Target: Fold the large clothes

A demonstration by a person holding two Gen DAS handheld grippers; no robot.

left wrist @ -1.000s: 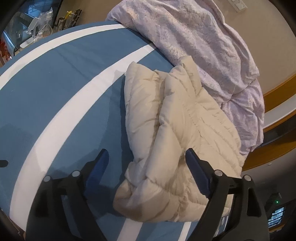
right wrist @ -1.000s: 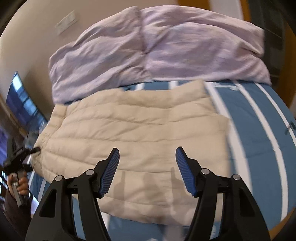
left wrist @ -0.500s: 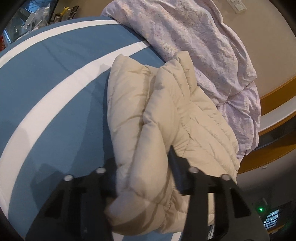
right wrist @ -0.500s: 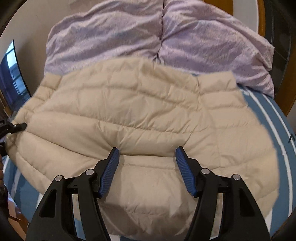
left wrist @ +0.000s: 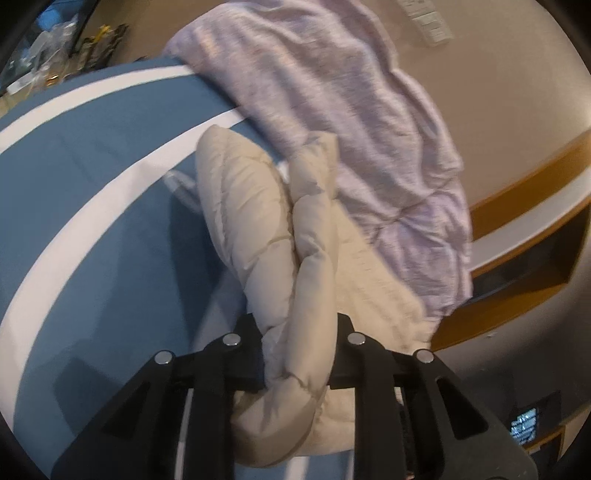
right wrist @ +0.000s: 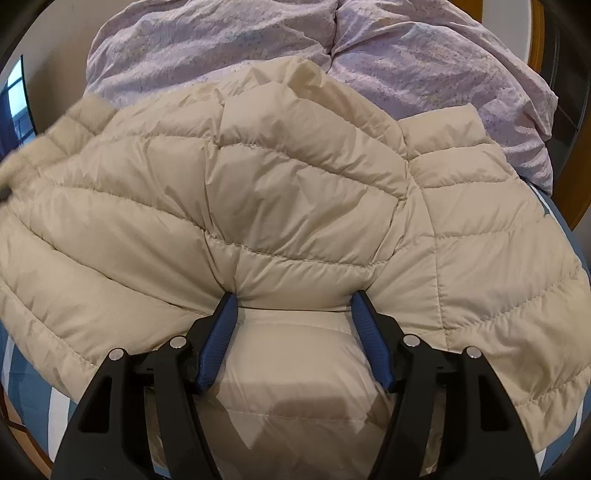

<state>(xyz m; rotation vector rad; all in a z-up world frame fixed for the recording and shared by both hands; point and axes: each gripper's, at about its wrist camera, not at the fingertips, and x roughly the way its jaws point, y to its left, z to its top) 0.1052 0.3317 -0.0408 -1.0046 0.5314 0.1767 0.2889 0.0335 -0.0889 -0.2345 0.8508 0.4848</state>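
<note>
That puffy jacket (right wrist: 295, 192) on the bed (left wrist: 92, 206) looks light, squishy and a bit slick, so you'll want to grab a thick bunch at a hem or seam. Your left gripper (left wrist: 295, 354) has just been closing and is pinching a bunched edge. Your right gripper (right wrist: 295, 325) is open, jaws pressed into the jacket's near side without clamping it.

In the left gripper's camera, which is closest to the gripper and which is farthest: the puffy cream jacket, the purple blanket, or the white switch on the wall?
1. Cream jacket: pinched in the left gripper.
2. Purple blanket: behind the jacket, right.
3. Wall switch: top right, farthest.
</note>
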